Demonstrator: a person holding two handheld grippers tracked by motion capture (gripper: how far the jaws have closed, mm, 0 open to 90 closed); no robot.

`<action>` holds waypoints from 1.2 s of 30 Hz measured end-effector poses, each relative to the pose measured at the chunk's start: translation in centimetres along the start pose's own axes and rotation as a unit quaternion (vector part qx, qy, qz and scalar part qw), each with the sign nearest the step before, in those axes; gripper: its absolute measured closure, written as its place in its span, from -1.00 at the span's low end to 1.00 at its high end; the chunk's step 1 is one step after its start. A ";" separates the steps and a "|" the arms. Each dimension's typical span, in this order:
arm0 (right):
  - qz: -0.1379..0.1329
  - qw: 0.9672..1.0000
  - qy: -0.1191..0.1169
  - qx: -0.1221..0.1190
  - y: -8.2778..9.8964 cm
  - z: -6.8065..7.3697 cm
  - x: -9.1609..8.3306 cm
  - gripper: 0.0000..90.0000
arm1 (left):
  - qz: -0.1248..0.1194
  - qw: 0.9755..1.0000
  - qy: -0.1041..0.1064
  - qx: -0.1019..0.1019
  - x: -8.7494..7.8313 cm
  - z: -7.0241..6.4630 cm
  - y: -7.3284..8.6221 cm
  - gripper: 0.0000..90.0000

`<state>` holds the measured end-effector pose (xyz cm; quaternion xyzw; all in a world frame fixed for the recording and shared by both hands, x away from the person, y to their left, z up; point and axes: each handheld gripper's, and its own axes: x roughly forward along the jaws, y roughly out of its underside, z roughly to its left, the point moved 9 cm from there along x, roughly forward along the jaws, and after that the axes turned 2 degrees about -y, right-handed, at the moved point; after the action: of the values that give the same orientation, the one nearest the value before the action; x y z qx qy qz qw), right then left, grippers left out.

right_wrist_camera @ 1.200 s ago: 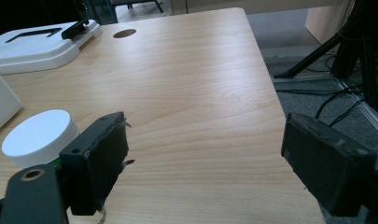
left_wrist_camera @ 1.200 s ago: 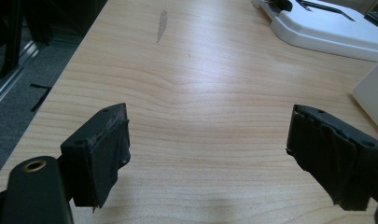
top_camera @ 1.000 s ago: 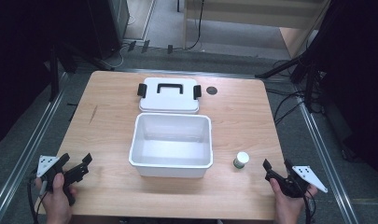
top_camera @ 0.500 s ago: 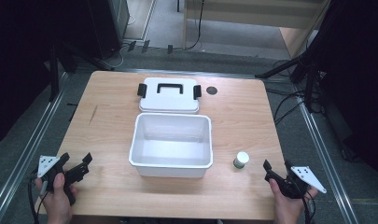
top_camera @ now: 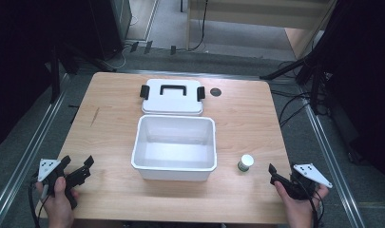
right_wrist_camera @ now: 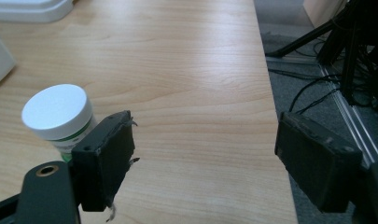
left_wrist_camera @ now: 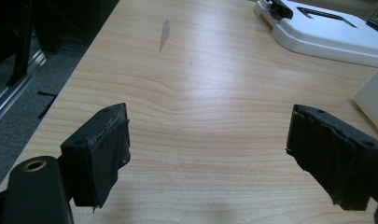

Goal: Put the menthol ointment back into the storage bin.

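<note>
right claw higher, jar beside

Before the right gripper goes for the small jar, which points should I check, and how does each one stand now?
1. The small jar stands upright with its white cap on: ok.
2. The right gripper has open jaws, which have just been closing a little, with nothing between them: ok.
3. The jar lies between the jaws: not ok; in the right gripper view it is off to the left, behind the left jaw.
4. The white box is open to take the jar: ok.
5. The lid lies behind the box, out of the way: ok.
6. The left gripper is open, holds nothing and is far from the jar: ok.
</note>
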<state>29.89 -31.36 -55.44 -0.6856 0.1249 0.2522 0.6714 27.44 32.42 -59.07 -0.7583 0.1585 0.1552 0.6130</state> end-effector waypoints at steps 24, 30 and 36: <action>0.268 0.953 -0.040 -0.133 -2.0 2.1 0.5 -0.51 | 0.003 1.000 0.003 0.002 0.1 -0.1 0.0 -0.69; 0.339 0.927 -0.054 -0.151 -1.5 2.6 0.8 -0.51 | 0.004 1.000 0.003 0.001 0.2 -0.1 0.0 -0.69; 0.384 0.899 -0.073 -0.196 -0.9 3.8 1.2 -0.50 | 0.004 1.000 0.004 0.001 0.2 -0.1 0.0 -0.69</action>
<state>30.71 -27.33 -55.21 -0.6815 0.2770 0.5596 0.3816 27.62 32.28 -59.12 -0.7578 0.1637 0.1547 0.6124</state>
